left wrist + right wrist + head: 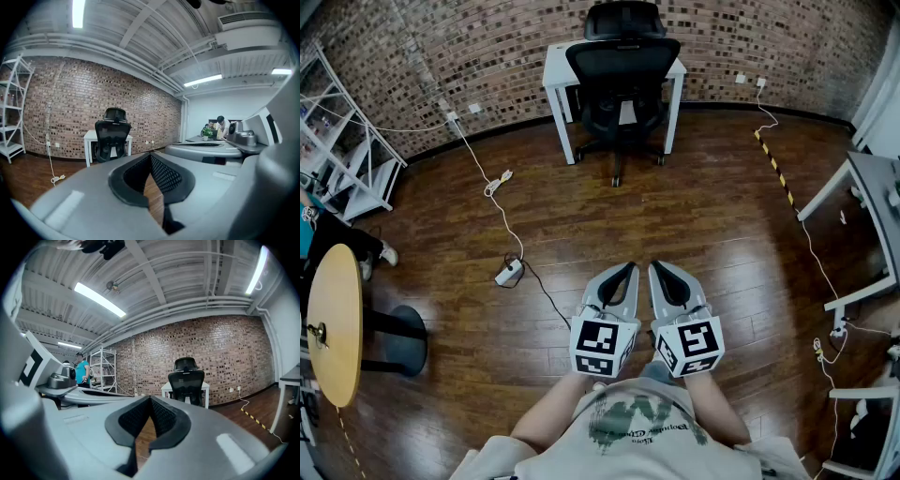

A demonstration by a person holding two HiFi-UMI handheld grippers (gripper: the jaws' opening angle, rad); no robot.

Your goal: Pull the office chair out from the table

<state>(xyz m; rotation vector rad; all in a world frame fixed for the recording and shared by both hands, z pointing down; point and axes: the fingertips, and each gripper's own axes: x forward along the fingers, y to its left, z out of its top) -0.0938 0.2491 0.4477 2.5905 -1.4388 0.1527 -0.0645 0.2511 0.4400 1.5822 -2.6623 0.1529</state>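
Note:
A black office chair (622, 70) with a headrest stands pushed in at a small white table (555, 70) against the brick wall, far across the wooden floor. The same chair shows as a distant black office chair (112, 139) in the left gripper view and a black office chair (186, 385) in the right gripper view. My left gripper (630, 268) and right gripper (656, 266) are held side by side close to my body, both shut and empty, pointing toward the chair.
A white cable with a power strip (508, 272) trails across the floor at the left. A round wooden table (334, 323) and a white shelf rack (345, 141) stand at the left. A grey desk (872, 192) and a yellow-black floor strip (773, 169) lie at the right.

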